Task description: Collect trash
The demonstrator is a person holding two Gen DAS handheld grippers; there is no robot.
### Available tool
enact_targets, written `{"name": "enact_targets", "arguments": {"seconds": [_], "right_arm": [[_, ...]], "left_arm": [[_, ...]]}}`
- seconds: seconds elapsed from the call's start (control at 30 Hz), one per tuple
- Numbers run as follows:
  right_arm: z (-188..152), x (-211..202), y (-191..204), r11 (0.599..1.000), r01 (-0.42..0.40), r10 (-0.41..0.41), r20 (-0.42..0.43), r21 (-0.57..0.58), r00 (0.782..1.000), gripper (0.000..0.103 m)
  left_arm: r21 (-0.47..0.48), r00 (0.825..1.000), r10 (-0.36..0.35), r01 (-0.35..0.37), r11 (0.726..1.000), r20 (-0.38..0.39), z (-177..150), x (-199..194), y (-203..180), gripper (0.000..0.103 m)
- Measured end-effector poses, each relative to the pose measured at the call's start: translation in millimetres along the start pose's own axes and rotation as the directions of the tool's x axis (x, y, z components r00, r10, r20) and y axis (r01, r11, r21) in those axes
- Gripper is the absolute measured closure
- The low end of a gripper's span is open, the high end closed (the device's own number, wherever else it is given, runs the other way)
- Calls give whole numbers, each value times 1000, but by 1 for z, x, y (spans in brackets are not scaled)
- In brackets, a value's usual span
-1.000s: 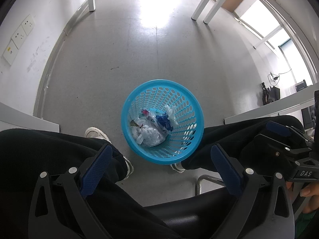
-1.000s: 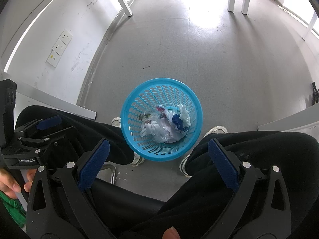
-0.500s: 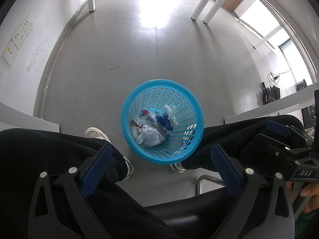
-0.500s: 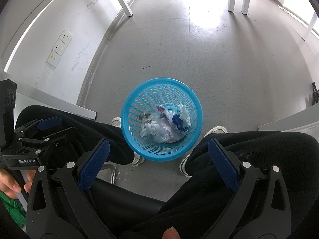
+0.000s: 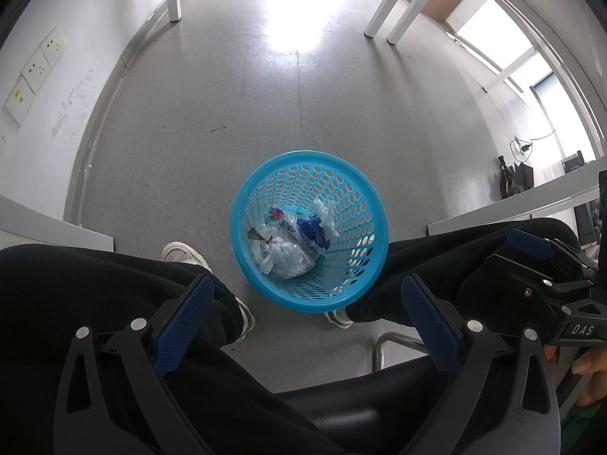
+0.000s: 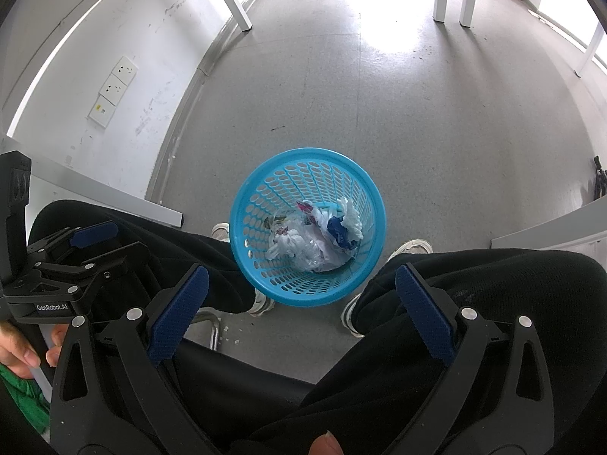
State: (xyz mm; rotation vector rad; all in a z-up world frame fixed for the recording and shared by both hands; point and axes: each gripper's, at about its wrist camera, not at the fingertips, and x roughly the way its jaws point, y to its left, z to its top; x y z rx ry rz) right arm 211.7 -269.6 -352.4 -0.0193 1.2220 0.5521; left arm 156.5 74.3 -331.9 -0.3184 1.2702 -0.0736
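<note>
Blue perforated plastic basket stands upright on the grey floor, between the seated person's two shoes, well clear of the white wall's edge. At its bottom we see crumpled trash: thin clear and white bags, a dark blue wrapper, a scrap of pink.

We judge the trash light, soft and crushable, the film slippery; a pinch on a bunched fold or knot should hold better than a flat sheet. The basket looks light and fairly stiff; its rolled rim is the natural place to grip, though the mesh wall may flex.

Left claw: blue pads spread wide apart, empty, touching nothing, held above the lap. Right claw: likewise wide apart and empty, hanging over the black trousers, the basket framed between its pads.
</note>
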Motion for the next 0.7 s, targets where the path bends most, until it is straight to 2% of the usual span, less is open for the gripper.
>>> {"name": "enact_targets", "arguments": {"seconds": [0.7], "right_arm": [[1, 0, 0, 1000, -1, 1, 0, 0, 1000, 9]], "left_arm": [[-10, 1000, 1, -1, 1000, -17, -5, 3, 6, 6]]}}
